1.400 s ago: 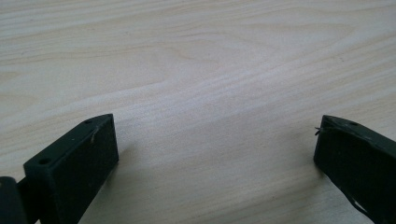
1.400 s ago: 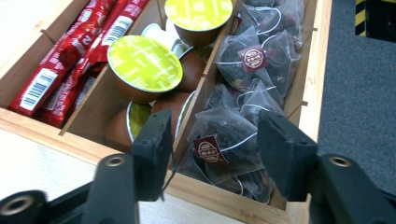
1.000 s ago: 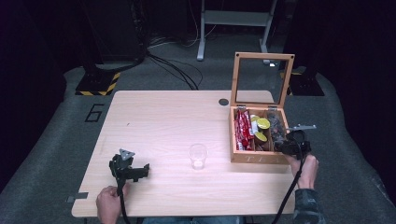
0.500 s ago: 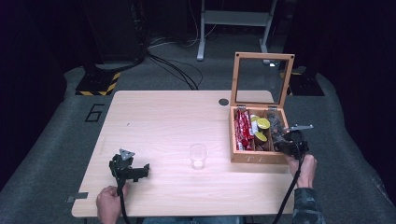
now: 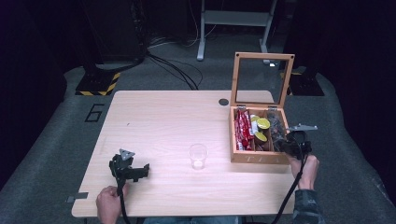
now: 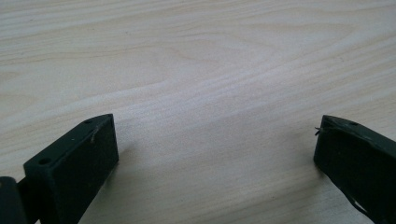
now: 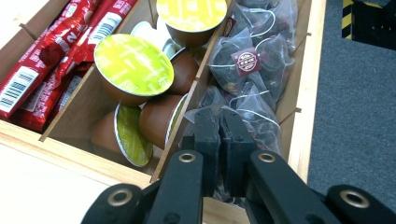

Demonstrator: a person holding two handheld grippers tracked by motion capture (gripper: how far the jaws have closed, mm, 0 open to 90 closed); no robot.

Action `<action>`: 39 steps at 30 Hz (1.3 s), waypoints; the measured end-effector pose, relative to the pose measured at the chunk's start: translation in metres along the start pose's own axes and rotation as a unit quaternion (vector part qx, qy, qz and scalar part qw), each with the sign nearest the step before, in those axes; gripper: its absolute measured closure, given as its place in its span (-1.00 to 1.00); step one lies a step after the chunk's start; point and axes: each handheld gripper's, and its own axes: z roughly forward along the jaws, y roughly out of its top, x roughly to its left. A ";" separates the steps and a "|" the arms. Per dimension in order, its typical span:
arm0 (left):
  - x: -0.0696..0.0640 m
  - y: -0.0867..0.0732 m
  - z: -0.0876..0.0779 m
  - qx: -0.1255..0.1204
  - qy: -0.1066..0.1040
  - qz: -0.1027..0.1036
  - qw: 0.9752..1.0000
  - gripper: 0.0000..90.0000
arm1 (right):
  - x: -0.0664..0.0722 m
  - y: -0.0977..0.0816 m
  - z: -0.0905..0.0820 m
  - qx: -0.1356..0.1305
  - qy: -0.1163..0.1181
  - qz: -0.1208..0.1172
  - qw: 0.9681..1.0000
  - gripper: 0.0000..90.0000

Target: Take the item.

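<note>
An open wooden box (image 5: 254,158) stands at the table's right side with its glass lid (image 5: 261,77) raised. Its compartments hold red sachets (image 7: 56,51), yellow-topped capsules (image 7: 133,65) and mesh tea bags (image 7: 252,60). My right gripper (image 7: 219,114) reaches down into the tea bag compartment (image 5: 276,126), and its jaws are pressed together on a fold of one tea bag. From above, the right gripper (image 5: 285,142) sits at the box's right front corner. My left gripper (image 6: 215,135) is open wide over bare wood, holding nothing, near the table's front left (image 5: 140,170).
A clear plastic cup (image 5: 197,156) stands upright mid-table, left of the box. A dark round cable hole (image 5: 223,101) lies near the table's (image 5: 163,121) far edge. Grey floor, cables and dark stands lie beyond it.
The right gripper has edged slightly toward the box's right compartment. The left hand and the cup have stayed where they were.
</note>
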 end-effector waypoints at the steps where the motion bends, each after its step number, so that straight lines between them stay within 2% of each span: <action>1: 0.000 0.000 0.000 0.002 -0.002 0.000 1.000 -1.00 | 0.000 0.000 -0.001 -0.001 0.000 -0.002 1.000 0.93; 10: 0.000 0.000 0.000 0.002 -0.002 0.000 1.000 -1.00 | 0.006 0.005 -0.011 -0.015 -0.002 -0.010 1.000 0.93; 19: 0.000 0.000 0.000 0.003 -0.002 0.000 1.000 -1.00 | 0.009 0.015 -0.026 -0.032 -0.007 -0.032 0.999 0.94; 21: 0.000 0.000 0.000 0.001 0.000 -0.001 1.000 -1.00 | 0.010 0.015 -0.027 -0.033 -0.003 -0.029 0.999 0.94; 33: 0.000 0.000 0.000 0.003 -0.002 0.000 1.000 -1.00 | 0.020 0.024 -0.039 -0.050 -0.013 -0.056 0.997 0.94; 39: 0.000 0.000 0.000 0.003 -0.002 0.000 1.000 -1.00 | 0.028 0.026 -0.047 -0.067 -0.010 -0.067 0.995 0.94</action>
